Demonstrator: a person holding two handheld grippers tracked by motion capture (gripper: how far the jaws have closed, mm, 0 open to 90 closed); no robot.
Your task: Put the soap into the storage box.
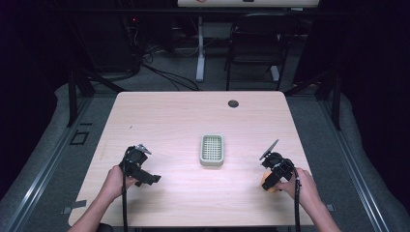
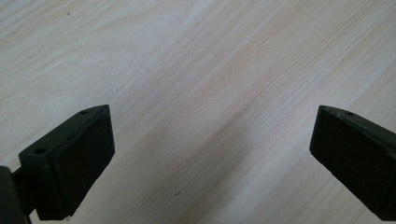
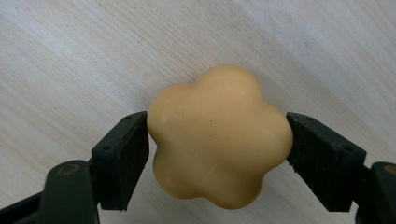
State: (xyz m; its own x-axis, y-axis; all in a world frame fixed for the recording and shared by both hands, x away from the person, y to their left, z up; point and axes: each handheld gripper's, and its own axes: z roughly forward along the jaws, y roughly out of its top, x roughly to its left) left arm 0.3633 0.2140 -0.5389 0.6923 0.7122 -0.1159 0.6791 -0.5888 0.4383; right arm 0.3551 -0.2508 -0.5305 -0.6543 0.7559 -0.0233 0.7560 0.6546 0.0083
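Two hand-held grippers are at work over the pale wooden desk (image 1: 193, 116), one at the lower left of the high view and one at the lower right. The right hand-held gripper (image 3: 217, 140) has its jaws pressed against both sides of a yellow-orange flower-shaped soap (image 3: 218, 135), a rounded lump with five or six lobes; in the right gripper view the soap sits in the middle of the frame, one black pad (image 3: 128, 149) touching its left flank and the other touching its right flank, with the wood grain of the desk behind it. In the high view the same soap (image 1: 267, 183) shows as a small orange patch just under the right hand-held gripper (image 1: 271, 180), near the lower right edge of the desk, with the person's hand behind it. The left hand-held gripper (image 1: 151, 178) is held above the lower left part of the desk; in the left gripper view its jaws stand wide apart at the lower corners of the frame, with bare wood between them and nothing in their hold. A pale green soap dish (image 1: 212, 150) with a ribbed grid inside lies at the centre of the desk, well apart from both. A small dark round grommet (image 1: 233, 103) sits near the far edge of the desk.
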